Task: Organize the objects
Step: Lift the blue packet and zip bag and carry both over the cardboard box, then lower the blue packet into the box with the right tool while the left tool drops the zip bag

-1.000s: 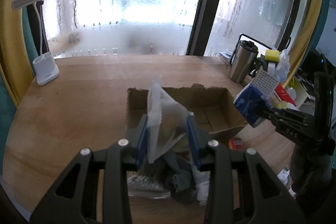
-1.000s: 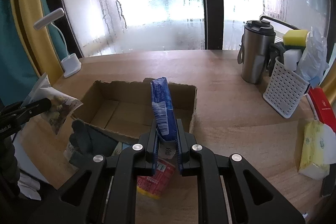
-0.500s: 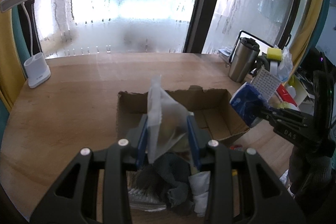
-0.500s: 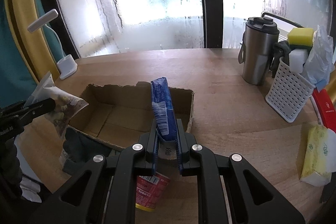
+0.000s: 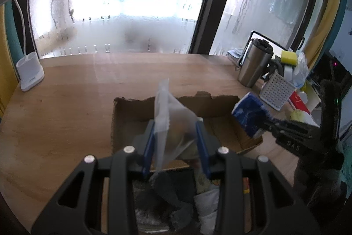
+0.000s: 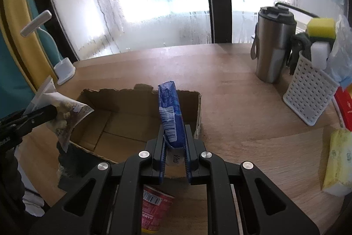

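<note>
Both grippers are loaded: my left gripper is clamped on a clear plastic bag with something pale and lumpy inside, and my right gripper is pinching the lower end of a blue snack packet, which stands upright between the pads. The cardboard box sits open on the wooden table, torn along its rim and showing only bare cardboard floor in both views, and I judge that both items are meant to go into it. In the left wrist view the bag hangs over the near wall of the box; in the right wrist view the packet is over the right-hand end, near the right wall. To do this well, I would carry each item clearly past the near rim before lowering, since the torn edge could catch the bag's loose corner. I would keep the two grippers to their own halves, bag to the left, packet to the right, so they do not meet over the box. The bag is limp and will sag as it lands, so I would lower it until it rests on the floor before letting go. The packet is stiffer; I would tip it flat so it does not topple against the wall. A red container and dark cloth lie on the near side, outside the box, probably next in line.
</note>
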A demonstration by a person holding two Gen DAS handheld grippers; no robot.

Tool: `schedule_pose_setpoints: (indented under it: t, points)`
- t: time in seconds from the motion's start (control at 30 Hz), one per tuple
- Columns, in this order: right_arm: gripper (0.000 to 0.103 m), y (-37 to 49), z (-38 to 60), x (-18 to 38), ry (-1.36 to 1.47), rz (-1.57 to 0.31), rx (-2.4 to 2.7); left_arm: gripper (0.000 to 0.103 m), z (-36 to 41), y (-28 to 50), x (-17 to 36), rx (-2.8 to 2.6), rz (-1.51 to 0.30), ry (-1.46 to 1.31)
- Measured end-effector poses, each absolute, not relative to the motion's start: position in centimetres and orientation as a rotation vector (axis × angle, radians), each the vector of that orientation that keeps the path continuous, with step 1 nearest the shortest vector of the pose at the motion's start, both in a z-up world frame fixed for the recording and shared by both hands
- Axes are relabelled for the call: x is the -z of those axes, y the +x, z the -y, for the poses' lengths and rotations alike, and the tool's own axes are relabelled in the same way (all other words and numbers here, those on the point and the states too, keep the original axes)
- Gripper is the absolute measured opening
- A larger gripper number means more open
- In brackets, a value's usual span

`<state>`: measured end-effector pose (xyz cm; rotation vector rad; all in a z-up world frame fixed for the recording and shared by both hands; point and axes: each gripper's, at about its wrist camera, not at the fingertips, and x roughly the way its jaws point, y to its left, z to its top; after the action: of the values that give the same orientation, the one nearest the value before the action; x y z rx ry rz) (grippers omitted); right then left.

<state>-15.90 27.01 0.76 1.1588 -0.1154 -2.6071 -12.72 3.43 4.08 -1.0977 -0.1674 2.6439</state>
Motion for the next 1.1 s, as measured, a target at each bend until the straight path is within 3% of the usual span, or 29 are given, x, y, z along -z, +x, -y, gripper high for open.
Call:
schedule_pose_setpoints:
  t: [0.43, 0.6, 0.67, 1.1]
  points:
    - [0.016, -16.1, -27.0, 0.7, 1.209, 0.128, 2.657, 0.037, -6.6, -15.6, -1.6, -2.590, 0.179, -1.127]
    - [0.021, -15.9, -27.0, 0.9, 1.207, 0.116, 2.659, 0.037, -8.0, -16.6, 0.2, -2.559, 0.186, -1.184]
    - [0.029, -15.8, -26.9, 0.9, 1.208, 0.110, 2.660, 0.037, -8.5, -17.0, 0.9, -2.545, 0.191, -1.211]
    - [0.031, -16.2, -29.7, 1.7, 1.232, 0.173, 2.659, 0.037, -10.6, -17.5, 1.5, -2.469, 0.256, -1.242]
